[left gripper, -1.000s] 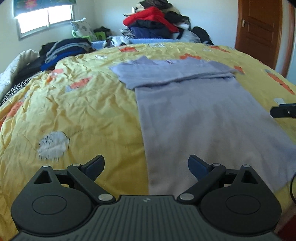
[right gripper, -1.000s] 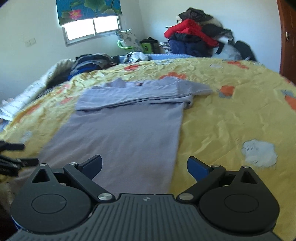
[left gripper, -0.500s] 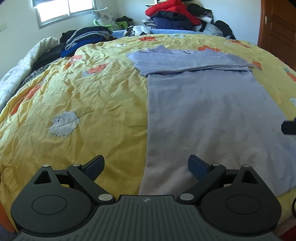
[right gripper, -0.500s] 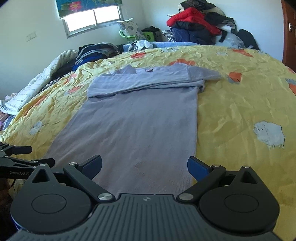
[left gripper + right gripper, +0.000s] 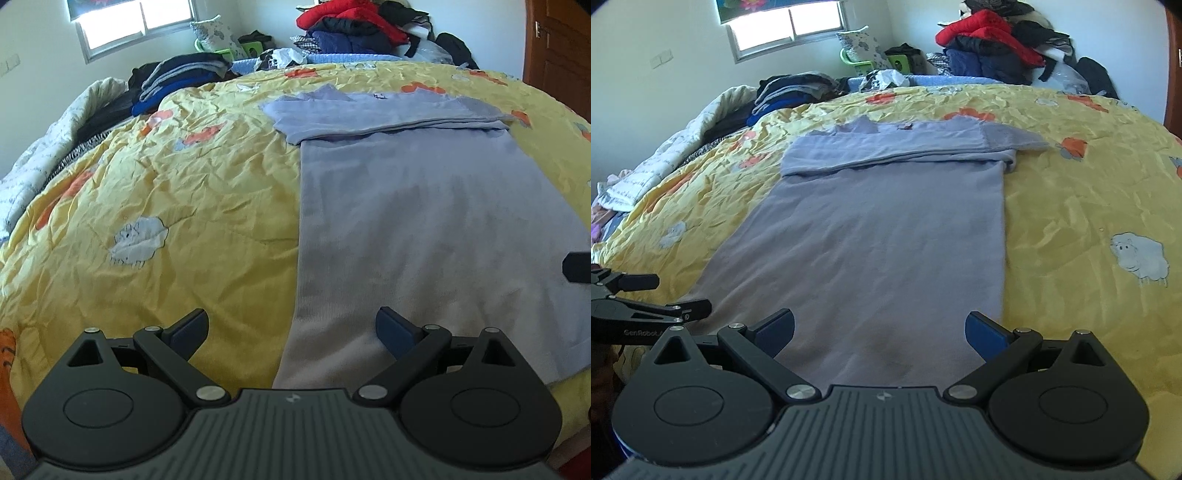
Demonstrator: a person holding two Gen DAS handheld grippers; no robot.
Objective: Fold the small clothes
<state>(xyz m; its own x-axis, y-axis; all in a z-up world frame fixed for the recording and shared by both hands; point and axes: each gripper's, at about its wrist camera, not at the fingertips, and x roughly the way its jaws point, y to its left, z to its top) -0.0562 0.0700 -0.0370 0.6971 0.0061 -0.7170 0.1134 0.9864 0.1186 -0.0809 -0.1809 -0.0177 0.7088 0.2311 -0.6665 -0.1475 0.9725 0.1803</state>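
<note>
A pale purple long-sleeved top lies flat on the yellow quilt, its sleeves folded across the chest at the far end. My left gripper is open above the top's near left corner, with the hem edge between its fingers' line. My right gripper is open over the near hem, close to the right corner. Neither holds anything. The left gripper also shows at the left edge of the right wrist view, and a tip of the right gripper at the right edge of the left wrist view.
The bed's yellow quilt has sheep and orange prints. Piles of clothes sit at the far end: a red and dark heap and dark folded items. A white blanket lies at the left. A wooden door stands at the right.
Both grippers have drawn back toward the near hem of the top and dipped lower, so the garment fills more of each view. Both stayed open.
</note>
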